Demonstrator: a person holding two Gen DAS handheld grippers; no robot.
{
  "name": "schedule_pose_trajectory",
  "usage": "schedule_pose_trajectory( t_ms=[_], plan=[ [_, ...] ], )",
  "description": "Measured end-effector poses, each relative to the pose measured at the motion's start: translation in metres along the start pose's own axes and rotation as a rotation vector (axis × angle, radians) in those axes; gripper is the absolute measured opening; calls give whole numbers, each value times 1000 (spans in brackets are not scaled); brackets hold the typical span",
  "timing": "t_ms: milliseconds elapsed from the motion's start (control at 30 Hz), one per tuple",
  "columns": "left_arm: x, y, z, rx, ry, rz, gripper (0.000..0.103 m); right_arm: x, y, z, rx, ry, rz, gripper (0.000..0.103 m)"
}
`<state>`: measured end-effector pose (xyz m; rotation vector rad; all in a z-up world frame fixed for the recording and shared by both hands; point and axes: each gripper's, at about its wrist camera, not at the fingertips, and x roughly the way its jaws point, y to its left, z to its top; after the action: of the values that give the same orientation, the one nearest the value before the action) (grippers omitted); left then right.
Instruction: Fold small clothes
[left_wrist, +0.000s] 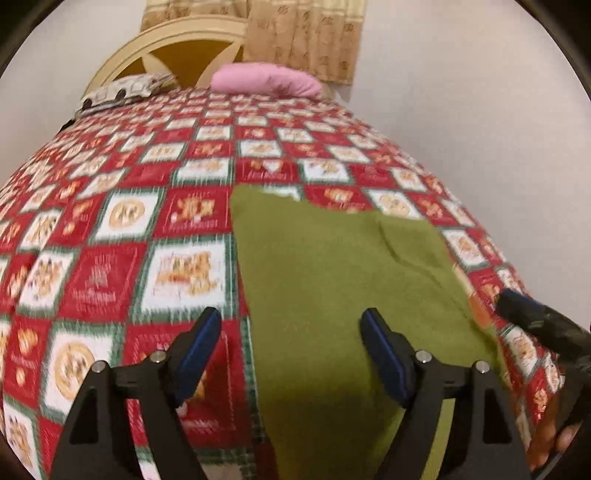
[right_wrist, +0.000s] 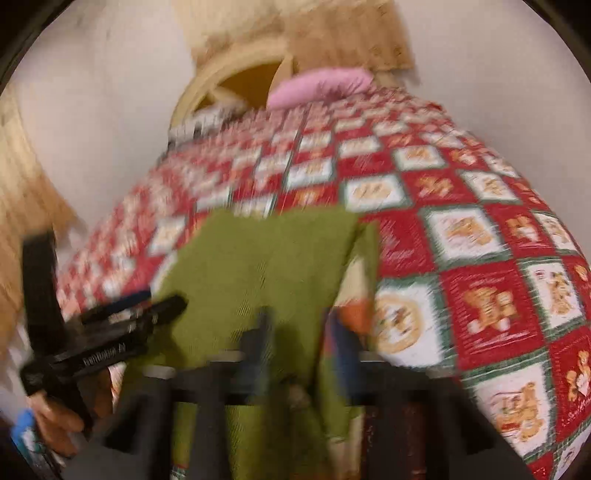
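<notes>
Green cloth (left_wrist: 332, 266), the small garment of the task, lies flat on the bed's red-and-white checked bedspread (left_wrist: 122, 236), near the foot end and toward the right side of the bed as the left wrist camera sees it. No basket, box or other container shows in either view; the cloth rests straight on the spread. Its long axis runs from the near edge of the bed away toward the headboard (left_wrist: 155, 48), a little slanted, with one far corner reaching up among the checked squares and the near end dropping out of sight under the grippers. In the right wrist view a second green layer and a paler patch with an orange spot peep out along its right edge, but blur hides what they are. The left gripper (left_wrist: 291, 332) hovers over the cloth's left border with its blue-padded fingers (left_wrist: 201, 343) spread wide: one finger stands over the bedspread, the other over the green fabric, and nothing is pinched between them. The right gripper (right_wrist: 301, 332) is heavily smeared in its own view; its fingers stand apart above the near part of the cloth, and whether they touch the fabric cannot be told. From the left view, part of it juts in over the bed's right edge. At the head of the bed lie a pink pillow (left_wrist: 266, 81) and a patterned pillow (left_wrist: 125, 88), well apart from the cloth, with a beige curtain (left_wrist: 306, 40) behind.
</notes>
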<state>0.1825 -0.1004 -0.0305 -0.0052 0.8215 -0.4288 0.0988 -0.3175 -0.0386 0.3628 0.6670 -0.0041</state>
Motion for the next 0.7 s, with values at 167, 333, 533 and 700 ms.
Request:
schedule_pose_trajectory(
  t_ms=[167,333,533,700],
  plan=[
    [31,29,16,-199,67,-159,81,27,-35,15,91,65,47,100],
    [68,50,1,-405,147,-327,76,79,-43,14,117,180,134,100],
    [70,40,-3,-339,108,-346,76,112,-18,14,-21,260,120,100],
    [72,38,0,-330,98,-335,54,113,-10,14,-29,258,141,55]
  ],
)
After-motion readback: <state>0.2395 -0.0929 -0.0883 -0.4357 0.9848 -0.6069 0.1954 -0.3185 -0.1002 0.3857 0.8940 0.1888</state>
